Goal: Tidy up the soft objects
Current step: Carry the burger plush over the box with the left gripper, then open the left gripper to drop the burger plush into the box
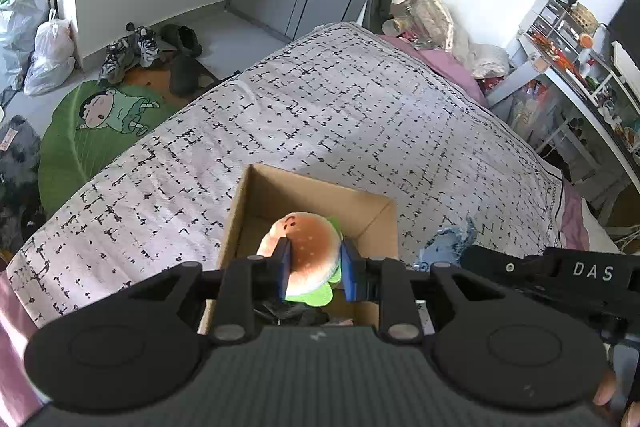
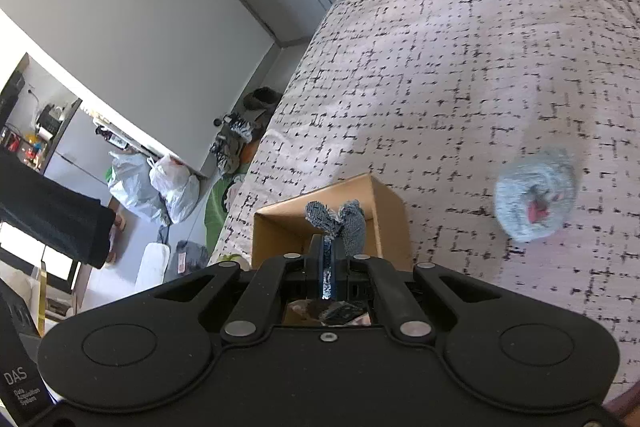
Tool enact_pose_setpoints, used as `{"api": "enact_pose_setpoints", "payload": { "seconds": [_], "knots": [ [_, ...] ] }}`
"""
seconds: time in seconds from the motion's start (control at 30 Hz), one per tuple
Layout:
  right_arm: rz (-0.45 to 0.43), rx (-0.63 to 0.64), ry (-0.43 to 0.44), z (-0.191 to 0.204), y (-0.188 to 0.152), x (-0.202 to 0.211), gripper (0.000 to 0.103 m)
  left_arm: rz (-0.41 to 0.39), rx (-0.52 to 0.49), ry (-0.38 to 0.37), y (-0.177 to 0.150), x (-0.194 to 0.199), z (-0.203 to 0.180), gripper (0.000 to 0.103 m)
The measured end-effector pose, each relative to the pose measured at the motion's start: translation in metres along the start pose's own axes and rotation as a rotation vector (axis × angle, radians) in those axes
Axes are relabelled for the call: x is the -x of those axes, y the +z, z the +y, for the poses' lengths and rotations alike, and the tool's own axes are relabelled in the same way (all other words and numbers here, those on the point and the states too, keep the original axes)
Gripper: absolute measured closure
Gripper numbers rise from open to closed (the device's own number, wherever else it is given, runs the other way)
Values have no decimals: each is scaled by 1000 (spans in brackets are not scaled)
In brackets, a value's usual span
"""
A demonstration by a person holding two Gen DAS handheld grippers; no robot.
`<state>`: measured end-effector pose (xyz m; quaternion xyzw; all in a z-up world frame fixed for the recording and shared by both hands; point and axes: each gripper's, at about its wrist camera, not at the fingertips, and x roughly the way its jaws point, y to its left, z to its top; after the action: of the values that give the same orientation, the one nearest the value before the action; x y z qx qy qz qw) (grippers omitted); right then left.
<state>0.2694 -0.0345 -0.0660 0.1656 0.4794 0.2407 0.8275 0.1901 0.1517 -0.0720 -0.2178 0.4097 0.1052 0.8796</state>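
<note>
Left wrist view: the left gripper (image 1: 314, 259) clenches a burger plush (image 1: 304, 251) between its blue pads, one pad pressed into each side of the bun. The plush hangs over the open cardboard box (image 1: 256, 199), which stands on the patterned bedspread (image 1: 340, 107). Dark items lie in the bottom of the box, too hidden to name. Just right of the box a denim piece (image 1: 448, 243) shows, beside the black body of the right gripper (image 1: 560, 271). Left of the bed, on the floor, lies a green cartoon mat (image 1: 100, 123).

Right wrist view: the right gripper (image 2: 330, 259) is clenched, its pads pressed together on the thin edge of the denim piece (image 2: 352, 223), which sticks up past the fingertips over the box (image 2: 392, 211). Well right of the box, a fuzzy blue-grey plush (image 2: 536, 195) with a pink patch lies blurred on the bedspread (image 2: 460, 67).
</note>
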Motion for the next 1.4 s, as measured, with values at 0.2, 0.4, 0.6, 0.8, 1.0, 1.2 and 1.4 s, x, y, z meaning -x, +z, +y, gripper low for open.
{"api": "enact_pose_setpoints", "payload": {
  "seconds": [0.2,0.4,0.6,0.8,1.0,1.2,1.4],
  "knots": [
    [23,-10,2,7,2,-18,84,13,22,4,6,-10,15,78],
    [35,-22,-41,2,3,-24,75,38,29,-4,9,-23,22,78],
    [40,-38,-66,-7,4,-24,74,63,17,-16,11,-34,18,77],
    [31,-42,-76,-12,4,-16,69,99,23,3,15,-41,13,66],
    [19,-48,-78,-22,1,-6,64,86,13,31,14,-31,8,56],
    [6,-65,-85,-41,-5,10,58,78,-7,41,8,-19,-5,55],
    [-17,-84,-94,-66,-11,30,51,75,-34,52,-1,-12,-25,54]
  ]
}}
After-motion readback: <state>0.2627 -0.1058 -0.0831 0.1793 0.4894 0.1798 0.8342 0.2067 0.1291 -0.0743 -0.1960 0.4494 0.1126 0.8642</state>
